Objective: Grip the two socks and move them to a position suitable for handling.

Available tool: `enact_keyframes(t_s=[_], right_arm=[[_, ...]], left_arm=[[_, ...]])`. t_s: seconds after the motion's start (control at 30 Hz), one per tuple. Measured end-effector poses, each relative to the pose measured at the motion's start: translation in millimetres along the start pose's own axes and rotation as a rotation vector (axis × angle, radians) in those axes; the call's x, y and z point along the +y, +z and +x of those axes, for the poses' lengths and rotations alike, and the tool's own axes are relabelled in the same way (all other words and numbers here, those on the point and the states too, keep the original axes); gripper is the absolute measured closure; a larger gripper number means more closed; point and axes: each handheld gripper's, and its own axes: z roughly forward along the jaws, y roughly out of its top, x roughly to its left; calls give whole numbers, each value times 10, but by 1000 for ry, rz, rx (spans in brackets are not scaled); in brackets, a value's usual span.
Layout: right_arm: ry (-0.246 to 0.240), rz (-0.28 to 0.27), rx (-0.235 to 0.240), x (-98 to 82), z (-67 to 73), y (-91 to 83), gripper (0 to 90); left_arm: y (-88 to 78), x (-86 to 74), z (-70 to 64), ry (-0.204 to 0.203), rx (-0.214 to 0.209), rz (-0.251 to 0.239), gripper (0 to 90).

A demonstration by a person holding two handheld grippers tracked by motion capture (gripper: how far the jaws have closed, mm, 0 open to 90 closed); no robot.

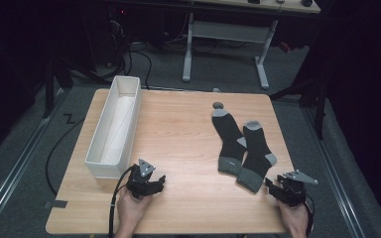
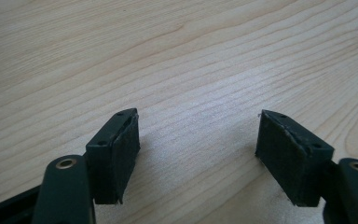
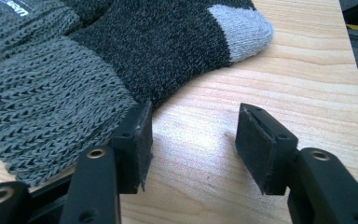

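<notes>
Both black two-jaw grippers, left (image 1: 159,182) and right (image 1: 272,186), rest open and empty as I line up beside the dark grey knitted sock's (image 1: 257,156) ribbed cuff (image 3: 46,121), next needing a pinch.

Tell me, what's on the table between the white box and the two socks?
Nothing: in the high view, bare wood runs from the white box to the socks. The left gripper sits nearer the table's front edge, below that stretch.
</notes>
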Motion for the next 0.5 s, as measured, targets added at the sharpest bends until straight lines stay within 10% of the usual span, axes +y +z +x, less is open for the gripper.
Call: enact_keyframes(t_s=[0.5], right_arm=[[0, -39, 7, 36, 20, -78, 519]], left_arm=[[-1, 0, 1, 0, -3, 0, 300]])
